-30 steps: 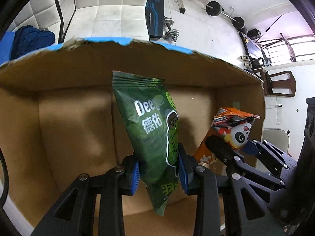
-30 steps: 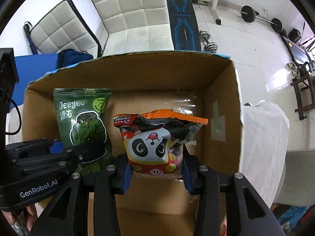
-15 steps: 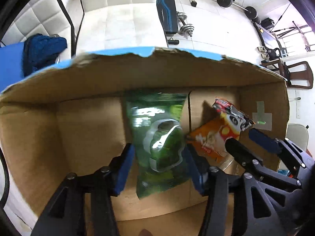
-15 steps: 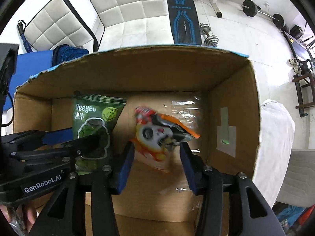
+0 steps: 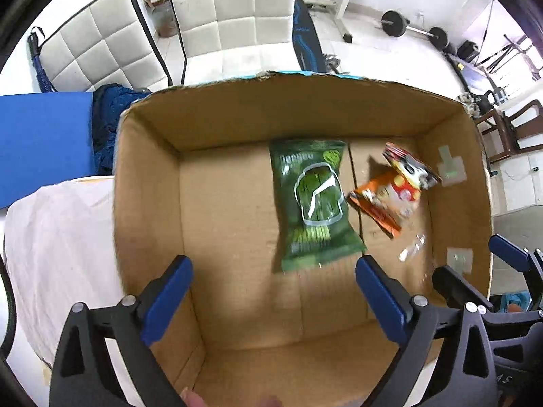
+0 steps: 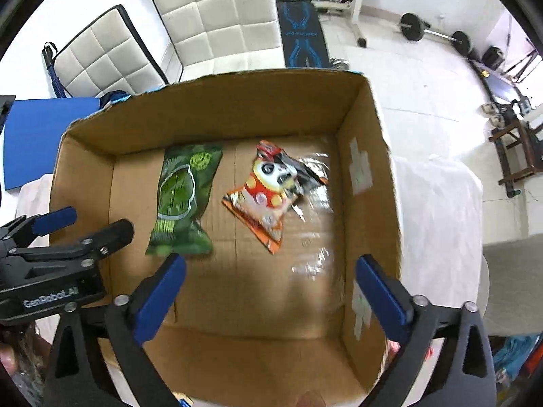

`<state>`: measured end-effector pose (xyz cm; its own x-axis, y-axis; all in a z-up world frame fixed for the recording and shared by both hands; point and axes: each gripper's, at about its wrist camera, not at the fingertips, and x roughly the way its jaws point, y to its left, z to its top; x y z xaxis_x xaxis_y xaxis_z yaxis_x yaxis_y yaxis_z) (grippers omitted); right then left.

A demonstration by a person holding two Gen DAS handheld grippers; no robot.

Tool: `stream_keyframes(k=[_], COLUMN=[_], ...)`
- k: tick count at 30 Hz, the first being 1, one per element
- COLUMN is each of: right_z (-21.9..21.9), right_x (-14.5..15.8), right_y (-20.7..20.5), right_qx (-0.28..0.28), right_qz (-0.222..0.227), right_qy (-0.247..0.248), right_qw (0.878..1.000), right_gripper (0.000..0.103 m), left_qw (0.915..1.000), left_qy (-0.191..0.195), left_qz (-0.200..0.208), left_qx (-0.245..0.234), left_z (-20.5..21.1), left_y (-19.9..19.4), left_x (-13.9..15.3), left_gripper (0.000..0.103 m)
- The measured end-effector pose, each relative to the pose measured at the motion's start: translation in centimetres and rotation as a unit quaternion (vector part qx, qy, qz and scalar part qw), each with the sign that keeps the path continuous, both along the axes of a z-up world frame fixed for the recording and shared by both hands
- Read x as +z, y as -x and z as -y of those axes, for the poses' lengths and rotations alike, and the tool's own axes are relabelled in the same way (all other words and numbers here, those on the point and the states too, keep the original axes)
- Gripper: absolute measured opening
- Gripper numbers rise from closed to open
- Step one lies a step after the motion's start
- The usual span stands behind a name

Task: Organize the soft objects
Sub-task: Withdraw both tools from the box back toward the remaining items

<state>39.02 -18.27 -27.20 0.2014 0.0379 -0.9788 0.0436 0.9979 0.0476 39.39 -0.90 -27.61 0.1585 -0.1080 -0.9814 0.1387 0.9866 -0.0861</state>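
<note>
Both grippers empty, jaws spread wide above the box.
Left gripper (image 5: pixel 271 291) and right gripper (image 6: pixel 269 288) hold nothing. Green snack bag (image 5: pixel 314 203) and orange panda bag (image 5: pixel 393 190) lie side by side on the floor of the cardboard box (image 5: pixel 149 176), near the far wall. Judgement: lift straight up, clear the box walls, don't snag the bags.

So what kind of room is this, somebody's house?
Probably a home gym or spare room: a barbell lies on the white floor, a blue weight bench stands nearby, and quilted white chairs sit behind the cardboard box.
</note>
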Motion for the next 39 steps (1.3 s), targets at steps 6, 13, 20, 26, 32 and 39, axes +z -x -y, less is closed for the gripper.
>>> stream_keyframes(k=[6, 13, 20, 26, 32, 39], right_z=[-0.9, -0.8, -0.1, 0.7, 1.3, 7.9], right_x=[2.5, 6.0, 10.0, 11.1, 7.4, 0.1], right_y=[4.1, 9.1, 13.8, 16.2, 16.9, 16.1], right_qx=[-0.011, -0.002, 0.006, 0.024, 0.046, -0.017], right_qz=[0.028, 0.07, 0.111, 0.11, 0.063, 0.009], right_qy=[0.008, 0.017, 0.002, -0.011, 0.007, 0.047], right_qw=[1.0, 0.997, 0.994, 0.994, 0.997, 0.999], right_gripper=[0.103, 0.103, 0.103, 0.103, 0.103, 0.103], left_qw=[0.9977, 0.9896, 0.9826, 0.9817, 0.9883, 0.989], left_qy=[-0.016, -0.035, -0.039, -0.053, -0.031, -0.025], left_qz=[0.065, 0.129, 0.165, 0.147, 0.053, -0.018], left_qx=[0.009, 0.054, 0.075, 0.108, 0.14, 0.145], left_z=[-1.1, -1.7, -0.3, -0.1, -1.0, 3.3], left_y=[4.3, 7.7, 11.7, 14.3, 16.0, 16.5], left_x=[3.7, 8.0, 11.5, 11.8, 5.4, -1.6], left_gripper=[0.098, 0.098, 0.098, 0.098, 0.098, 0.098])
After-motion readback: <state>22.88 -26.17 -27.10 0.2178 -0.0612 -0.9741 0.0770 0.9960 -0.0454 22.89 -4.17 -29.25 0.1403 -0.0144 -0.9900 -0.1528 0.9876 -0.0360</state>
